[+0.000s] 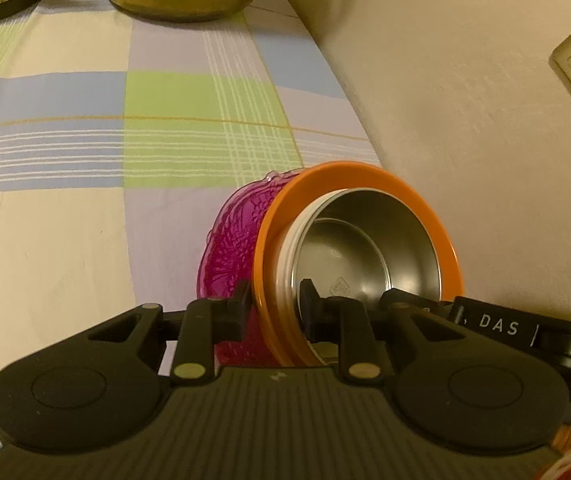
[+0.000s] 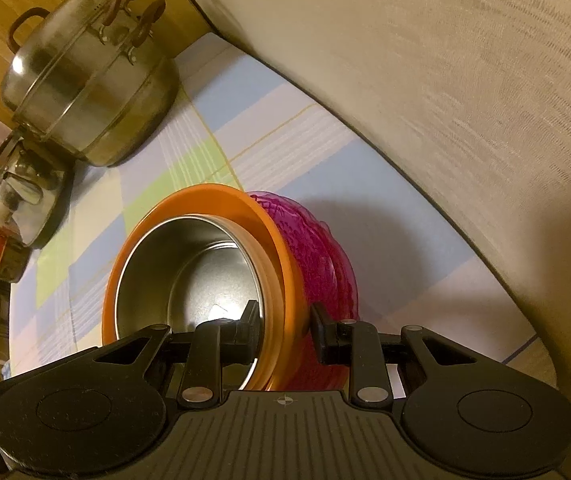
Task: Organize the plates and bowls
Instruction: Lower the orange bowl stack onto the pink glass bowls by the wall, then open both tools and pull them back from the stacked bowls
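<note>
Nested stack, steel bowl [image 1: 369, 244] in orange bowl [image 1: 269, 264] on pink glass plate [image 1: 229, 248], held above checked bench [image 1: 85, 140]. Left gripper [image 1: 275, 308] and right gripper [image 2: 283, 324] jaws clenched on opposite rims.

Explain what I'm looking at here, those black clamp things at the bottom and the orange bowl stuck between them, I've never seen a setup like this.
These are two handheld grippers, each carrying a camera that looks along its fingers. One picture is from the left gripper, the other from the right gripper. Both clamp the rim of a nested stack: a steel bowl inside an orange bowl, with a pink glass dish beneath. Behind, on the checked tablecloth, stand a lidded steel pot and a kettle.
</note>
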### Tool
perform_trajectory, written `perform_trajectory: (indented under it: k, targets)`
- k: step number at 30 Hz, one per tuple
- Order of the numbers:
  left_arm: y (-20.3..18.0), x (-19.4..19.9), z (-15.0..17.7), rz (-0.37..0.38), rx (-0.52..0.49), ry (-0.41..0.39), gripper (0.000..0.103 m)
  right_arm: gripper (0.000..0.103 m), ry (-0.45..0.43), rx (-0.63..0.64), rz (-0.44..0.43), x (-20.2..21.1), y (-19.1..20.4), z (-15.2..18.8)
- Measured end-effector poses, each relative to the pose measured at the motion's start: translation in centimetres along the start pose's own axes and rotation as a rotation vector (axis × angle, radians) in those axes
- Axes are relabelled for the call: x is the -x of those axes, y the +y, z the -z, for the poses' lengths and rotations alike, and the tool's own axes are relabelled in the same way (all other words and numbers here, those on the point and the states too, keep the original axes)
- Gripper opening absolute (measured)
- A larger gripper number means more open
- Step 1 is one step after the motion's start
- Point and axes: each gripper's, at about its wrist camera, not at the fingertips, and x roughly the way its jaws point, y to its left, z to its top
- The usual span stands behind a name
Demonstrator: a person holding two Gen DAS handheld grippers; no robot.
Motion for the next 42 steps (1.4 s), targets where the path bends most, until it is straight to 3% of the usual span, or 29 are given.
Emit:
perform_trajectory:
  k: [23, 27, 33, 38, 42]
  targets:
    - [0.4, 0.2, 0.0, 0.013, 0.021, -0.034, 0.024, 0.031, -0.039, 0.003, 0.002, 0.1, 0.2, 0.4]
    - [0.5, 0.8, 0.1, 0.011, 0.023, -0.061, 0.036, 0.052, -0.082, 0.012, -0.016, 1.0, 0.5, 0.4]
    - [0.7, 2.2, 0.3, 0.023, 0.027, -0.093, 0.050, 0.056, -0.110, 0.024, -0.020, 2.0, 1.2, 0.6]
    - [0.7, 3.4, 0.8, 0.010, 0.002, -0.130, 0.052, 0.058, -0.137, 0.030, -0.013, 2.9, 1.4, 1.1]
    - [0.8, 4.3, 1.5, -0.001, -0.015, -0.145, 0.061, 0.059, -0.147, 0.019, -0.018, 3.6, 1.2, 1.6]
